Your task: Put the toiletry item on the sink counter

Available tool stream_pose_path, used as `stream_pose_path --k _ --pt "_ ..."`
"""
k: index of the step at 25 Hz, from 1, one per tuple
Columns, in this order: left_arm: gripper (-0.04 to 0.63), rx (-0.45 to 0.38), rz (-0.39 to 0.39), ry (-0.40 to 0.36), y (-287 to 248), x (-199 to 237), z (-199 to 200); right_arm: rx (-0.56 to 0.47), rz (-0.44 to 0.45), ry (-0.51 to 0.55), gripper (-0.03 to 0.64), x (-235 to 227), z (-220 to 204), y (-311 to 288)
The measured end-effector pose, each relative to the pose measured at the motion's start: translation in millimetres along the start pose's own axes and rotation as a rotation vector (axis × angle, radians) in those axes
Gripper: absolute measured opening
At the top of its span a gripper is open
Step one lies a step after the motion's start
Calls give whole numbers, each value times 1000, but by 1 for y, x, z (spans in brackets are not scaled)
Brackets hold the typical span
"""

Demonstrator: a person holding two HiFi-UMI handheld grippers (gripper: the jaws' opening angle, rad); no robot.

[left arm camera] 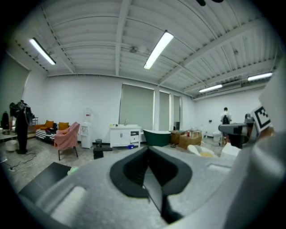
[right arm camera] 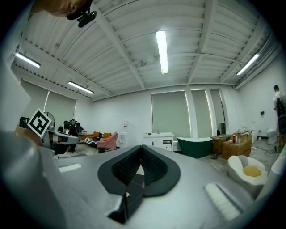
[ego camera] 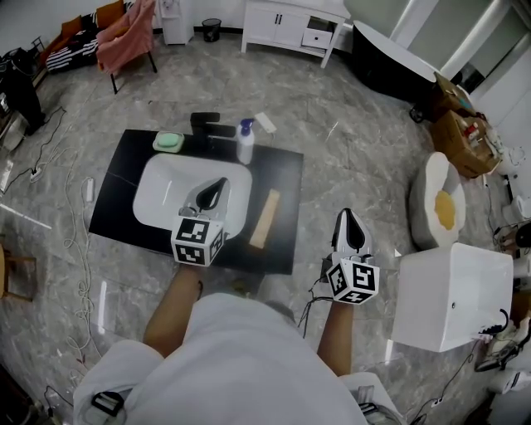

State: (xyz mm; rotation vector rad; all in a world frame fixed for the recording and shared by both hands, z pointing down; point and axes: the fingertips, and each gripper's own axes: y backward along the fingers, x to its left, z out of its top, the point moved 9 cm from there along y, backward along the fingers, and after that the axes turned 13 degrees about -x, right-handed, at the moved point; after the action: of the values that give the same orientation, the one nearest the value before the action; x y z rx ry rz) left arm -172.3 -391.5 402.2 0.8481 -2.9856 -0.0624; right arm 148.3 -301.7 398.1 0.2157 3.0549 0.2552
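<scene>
A white pump bottle with a blue top [ego camera: 245,142] stands upright on the black counter [ego camera: 282,178], just behind the white sink basin [ego camera: 158,195]. A green soap dish [ego camera: 168,142] lies at the counter's back left, and a flat wooden piece [ego camera: 265,218] lies to the right of the basin. My left gripper [ego camera: 219,183] hovers over the basin, shut and holding nothing. My right gripper [ego camera: 348,216] is off the counter's right side, over the floor, also shut with nothing in it. In both gripper views the black jaws [left arm camera: 149,151] [right arm camera: 142,151] meet and point out into the room.
A black faucet block [ego camera: 211,124] and a small white item [ego camera: 265,123] sit behind the counter. A white box [ego camera: 448,295] and an egg-shaped cushion [ego camera: 440,203] stand to the right. Cables [ego camera: 70,224] trail over the floor at left. A pink-draped chair [ego camera: 129,37] and a white cabinet [ego camera: 290,25] stand further back.
</scene>
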Motion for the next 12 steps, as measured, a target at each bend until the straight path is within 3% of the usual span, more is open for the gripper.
stream_pose_path --k 12 --pt "-2 -34 -33 -22 -15 3 12 -10 -26 7 3 -6 1 -7"
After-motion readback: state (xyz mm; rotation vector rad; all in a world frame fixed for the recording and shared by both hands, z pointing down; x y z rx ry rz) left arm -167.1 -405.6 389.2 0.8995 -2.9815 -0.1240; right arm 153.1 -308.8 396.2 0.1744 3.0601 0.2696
